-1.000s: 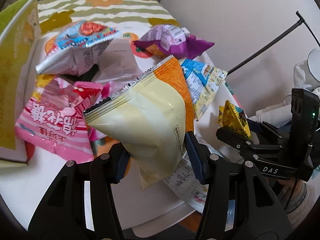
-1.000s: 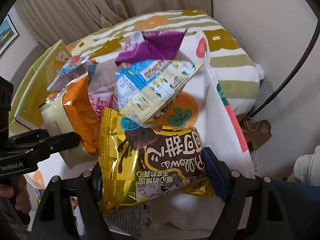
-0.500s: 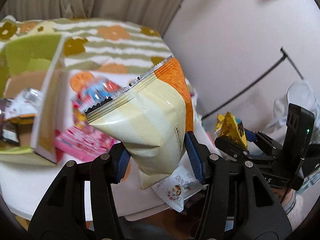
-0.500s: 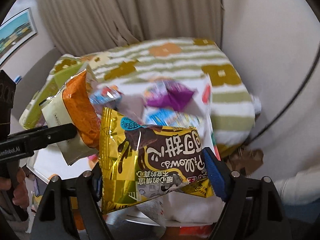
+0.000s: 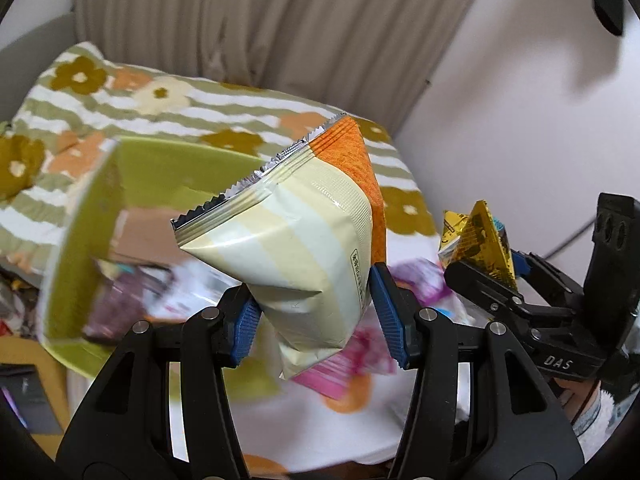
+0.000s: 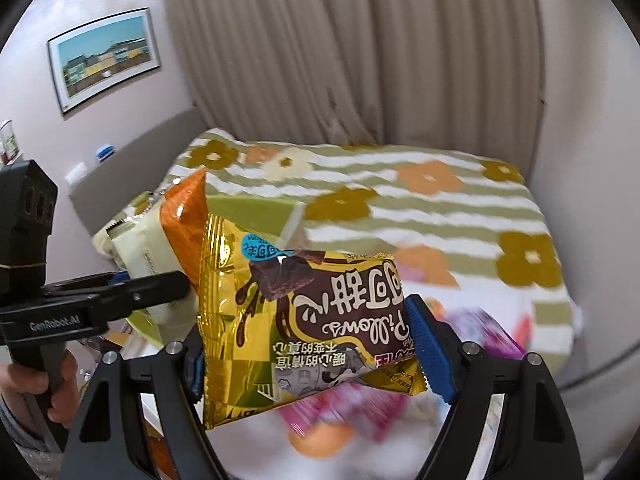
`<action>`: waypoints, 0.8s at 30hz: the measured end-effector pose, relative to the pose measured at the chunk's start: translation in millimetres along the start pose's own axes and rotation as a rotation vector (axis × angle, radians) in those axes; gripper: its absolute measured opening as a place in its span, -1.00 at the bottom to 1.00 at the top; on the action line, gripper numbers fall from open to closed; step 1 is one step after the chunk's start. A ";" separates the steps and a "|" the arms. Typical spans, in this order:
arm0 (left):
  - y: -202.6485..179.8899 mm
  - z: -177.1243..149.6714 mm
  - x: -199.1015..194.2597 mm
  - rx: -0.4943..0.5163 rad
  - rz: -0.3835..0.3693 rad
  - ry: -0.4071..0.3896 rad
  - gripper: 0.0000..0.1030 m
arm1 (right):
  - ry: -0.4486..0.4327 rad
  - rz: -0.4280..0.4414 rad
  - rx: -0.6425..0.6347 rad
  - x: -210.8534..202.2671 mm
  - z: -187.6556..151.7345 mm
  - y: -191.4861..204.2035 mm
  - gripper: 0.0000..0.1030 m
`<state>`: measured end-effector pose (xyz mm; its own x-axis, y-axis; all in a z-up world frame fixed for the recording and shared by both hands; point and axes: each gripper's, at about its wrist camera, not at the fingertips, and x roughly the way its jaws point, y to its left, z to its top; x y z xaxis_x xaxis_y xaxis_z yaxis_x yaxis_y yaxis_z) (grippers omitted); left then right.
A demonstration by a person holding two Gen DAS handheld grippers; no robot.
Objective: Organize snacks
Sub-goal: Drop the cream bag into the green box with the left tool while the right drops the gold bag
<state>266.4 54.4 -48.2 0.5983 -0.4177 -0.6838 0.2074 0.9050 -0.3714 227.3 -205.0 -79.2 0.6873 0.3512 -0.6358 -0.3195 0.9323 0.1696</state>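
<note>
My left gripper (image 5: 316, 320) is shut on a cream and orange snack bag (image 5: 296, 240), held up in the air; its blue pads press the bag's lower part. The same bag (image 6: 160, 240) and the left gripper (image 6: 156, 284) show at the left of the right wrist view. My right gripper (image 6: 308, 356) is shut on a gold and brown chocolate snack bag (image 6: 304, 316), also seen edge-on (image 5: 480, 240) with the right gripper (image 5: 492, 280) at the right of the left wrist view. A green box (image 5: 100, 216) with snacks inside lies below and to the left.
Blurred pink (image 5: 344, 364) and purple (image 6: 488, 336) snack packs lie on the white table below. A flowered striped bedcover (image 6: 400, 200) lies behind, with beige curtains (image 6: 340, 60) and a framed picture (image 6: 104, 56) on the wall. A hand (image 6: 60, 384) holds the left gripper's handle.
Both grippers have risen with their bags and tilted up, so the table's snacks have dropped low in view and the curtains now show. The green box now lies left of the left gripper.
</note>
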 end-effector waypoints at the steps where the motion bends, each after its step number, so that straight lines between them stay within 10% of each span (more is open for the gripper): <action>1: 10.8 6.8 1.0 -0.007 0.009 0.002 -0.05 | 0.000 0.012 -0.011 10.4 8.1 8.6 0.52; 13: 131.8 68.7 59.5 -0.024 0.079 0.114 -0.20 | 0.075 0.075 -0.028 121.8 65.5 90.3 0.52; 24: 162.9 41.6 95.9 0.038 0.120 0.243 -0.21 | 0.193 0.032 0.054 175.7 65.8 87.2 0.52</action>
<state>389.8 165.1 -148.1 0.4181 -0.3101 -0.8538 0.1780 0.9497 -0.2577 363.2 -56.3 -126.5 0.5377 0.3626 -0.7612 -0.3004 0.9259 0.2289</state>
